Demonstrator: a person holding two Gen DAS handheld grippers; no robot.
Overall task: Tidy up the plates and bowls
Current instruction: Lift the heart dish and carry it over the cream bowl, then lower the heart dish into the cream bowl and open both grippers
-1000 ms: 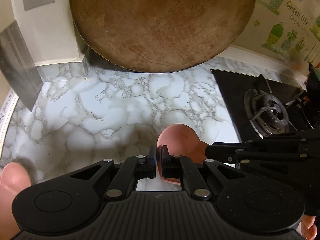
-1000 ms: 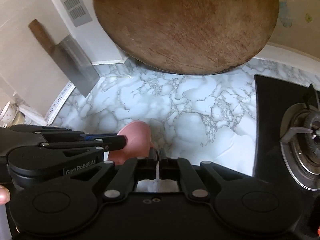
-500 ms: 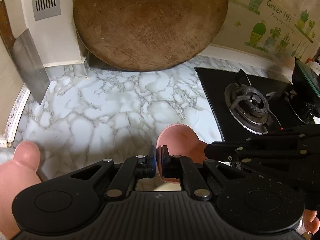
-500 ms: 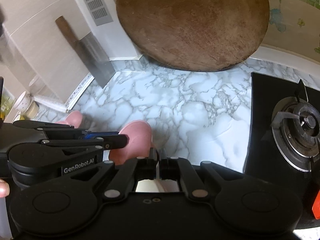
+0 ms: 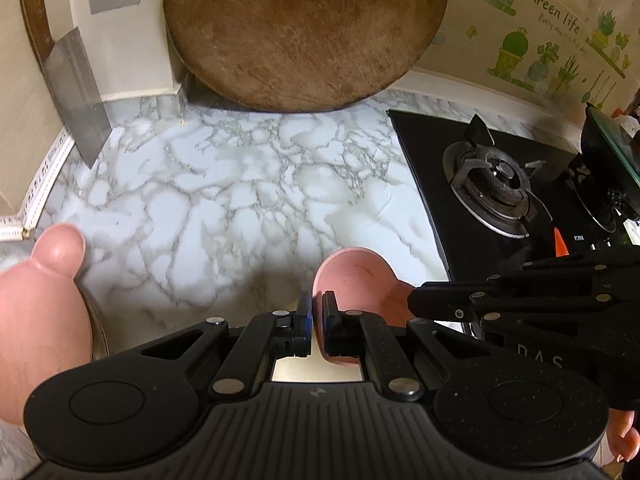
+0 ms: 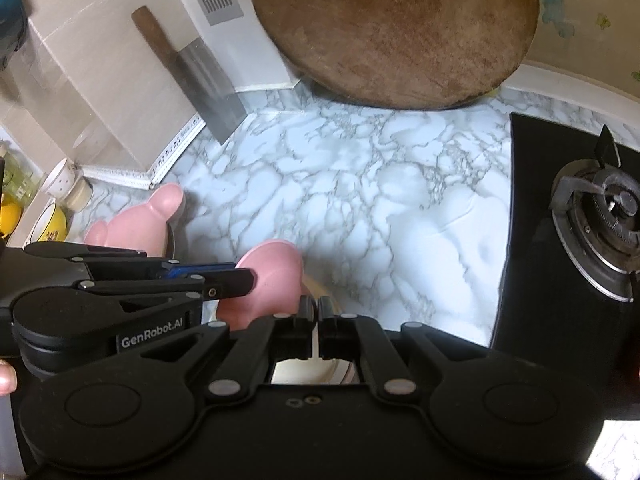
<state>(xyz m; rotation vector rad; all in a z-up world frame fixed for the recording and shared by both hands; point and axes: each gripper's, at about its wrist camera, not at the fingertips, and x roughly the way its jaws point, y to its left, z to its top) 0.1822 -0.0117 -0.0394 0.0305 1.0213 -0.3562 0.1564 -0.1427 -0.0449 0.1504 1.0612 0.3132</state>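
My left gripper (image 5: 317, 312) is shut on the rim of a pink dish (image 5: 356, 280) with a rounded ear, held above the marble counter. My right gripper (image 6: 318, 320) is shut on a thin pale rim of a plate or bowl (image 6: 320, 292) beside the same pink dish (image 6: 272, 276). The left gripper (image 6: 224, 280) also shows in the right wrist view, the right one (image 5: 440, 304) in the left wrist view. A second pink eared dish (image 5: 44, 304) lies at the left; it also shows in the right wrist view (image 6: 140, 220).
A big round wooden board (image 5: 304, 28) leans on the back wall. A cleaver (image 5: 72, 92) stands at the left wall. A black gas stove (image 5: 504, 184) is to the right. A yellow bowl (image 6: 52, 220) and a small cup (image 6: 64, 178) sit far left on the marble counter (image 5: 224, 184).
Both grippers have pulled back and up from the wall with the dishes held. The second pink dish, the stove and the cleaver have come more into view.
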